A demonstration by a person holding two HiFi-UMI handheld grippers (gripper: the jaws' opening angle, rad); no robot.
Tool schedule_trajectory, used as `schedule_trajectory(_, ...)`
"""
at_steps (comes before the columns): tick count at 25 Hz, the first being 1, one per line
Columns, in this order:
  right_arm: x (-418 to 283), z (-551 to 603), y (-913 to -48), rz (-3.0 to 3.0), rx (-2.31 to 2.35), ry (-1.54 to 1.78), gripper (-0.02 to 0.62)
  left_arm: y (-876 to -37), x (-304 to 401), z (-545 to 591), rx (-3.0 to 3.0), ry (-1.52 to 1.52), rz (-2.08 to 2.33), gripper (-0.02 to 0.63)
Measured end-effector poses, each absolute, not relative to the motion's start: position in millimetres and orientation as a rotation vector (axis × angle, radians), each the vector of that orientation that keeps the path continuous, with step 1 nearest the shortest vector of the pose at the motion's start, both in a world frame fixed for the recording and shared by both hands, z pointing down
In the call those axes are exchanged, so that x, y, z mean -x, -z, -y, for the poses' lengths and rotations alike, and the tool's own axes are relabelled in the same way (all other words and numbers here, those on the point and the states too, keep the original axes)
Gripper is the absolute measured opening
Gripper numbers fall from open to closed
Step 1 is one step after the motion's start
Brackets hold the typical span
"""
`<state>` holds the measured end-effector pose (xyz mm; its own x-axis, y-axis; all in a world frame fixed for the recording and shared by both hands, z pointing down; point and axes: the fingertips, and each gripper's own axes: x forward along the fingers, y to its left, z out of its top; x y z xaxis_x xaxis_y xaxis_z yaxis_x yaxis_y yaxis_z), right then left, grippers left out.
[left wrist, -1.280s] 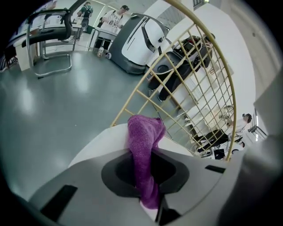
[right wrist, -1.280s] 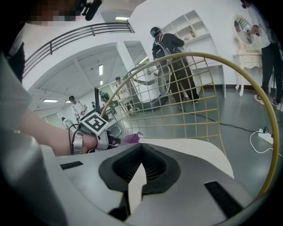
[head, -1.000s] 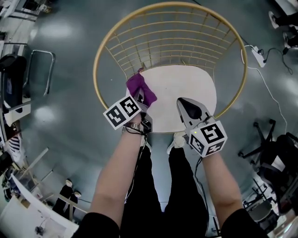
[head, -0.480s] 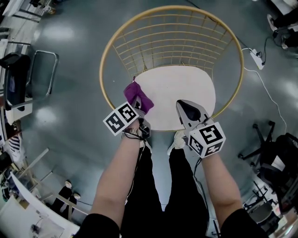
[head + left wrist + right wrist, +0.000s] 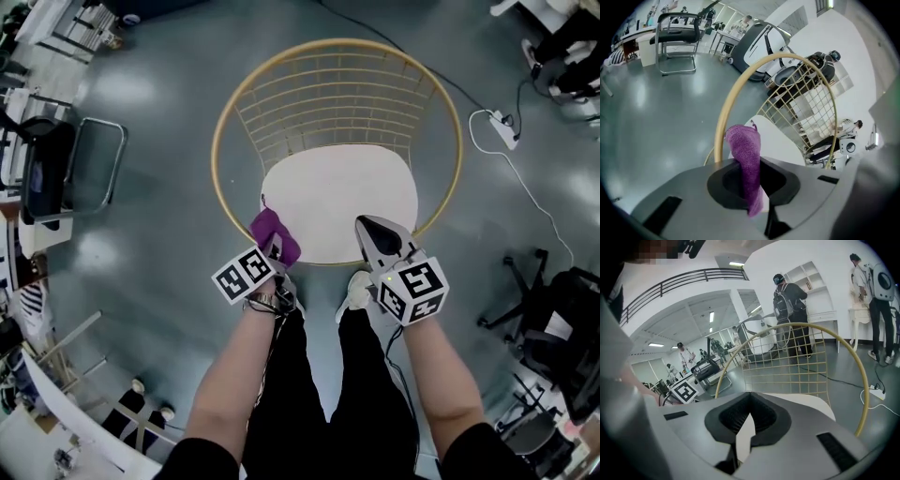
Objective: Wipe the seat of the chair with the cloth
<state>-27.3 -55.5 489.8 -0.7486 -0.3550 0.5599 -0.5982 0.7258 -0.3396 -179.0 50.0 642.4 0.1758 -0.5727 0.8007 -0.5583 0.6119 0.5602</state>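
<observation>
The chair has a round gold wire frame point(image 5: 221, 141) and a white seat point(image 5: 342, 183). A purple cloth point(image 5: 273, 231) hangs over the seat's near-left edge, and my left gripper point(image 5: 276, 246) is shut on it. In the left gripper view the cloth point(image 5: 744, 152) stands up between the jaws of the left gripper point(image 5: 751, 183), with the seat point(image 5: 780, 143) and gold rim point(image 5: 725, 117) behind it. My right gripper point(image 5: 377, 228) is shut and holds nothing, just above the seat's near-right edge. In the right gripper view its tips point(image 5: 744, 430) point over the seat point(image 5: 806, 404) toward the wire back point(image 5: 787, 366).
The person's black-clad legs and white shoe point(image 5: 357, 287) stand just before the chair. A metal-framed chair point(image 5: 89, 169) is at the left, and a power strip point(image 5: 497, 122) with cable at the right. A black chair base point(image 5: 525, 286) lies at the right. People point(image 5: 790, 301) stand beyond the chair.
My left gripper has drawn the cloth back across the seat to its near-left edge. The chair looks smaller and farther away in the view. The right gripper has hardly moved.
</observation>
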Motion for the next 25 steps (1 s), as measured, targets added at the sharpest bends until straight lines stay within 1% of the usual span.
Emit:
schedule_trajectory(5, 31, 49, -451, 2.489, -0.76, -0.682, 0.012, -587, 172, -57, -1.287, -0.06, 1.437, 0.06)
schedule_trajectory(14, 7, 22, -330, 2.571, -0.797, -0.647, 0.012, -406, 117, -72, -1.842, -0.242, 1.371, 0.06)
schedule_trajectory(20, -5, 4, -248, 2.659, -0.795, -0.528, 0.012, -297, 98, -84, -2.076, -0.25, 1.381, 0.06)
schedule_trajectory(25, -30, -20, -197, 2.713, -0.774, -0.482, 0.012, -234, 69, -105, -2.189, -0.237, 1.382, 0.06)
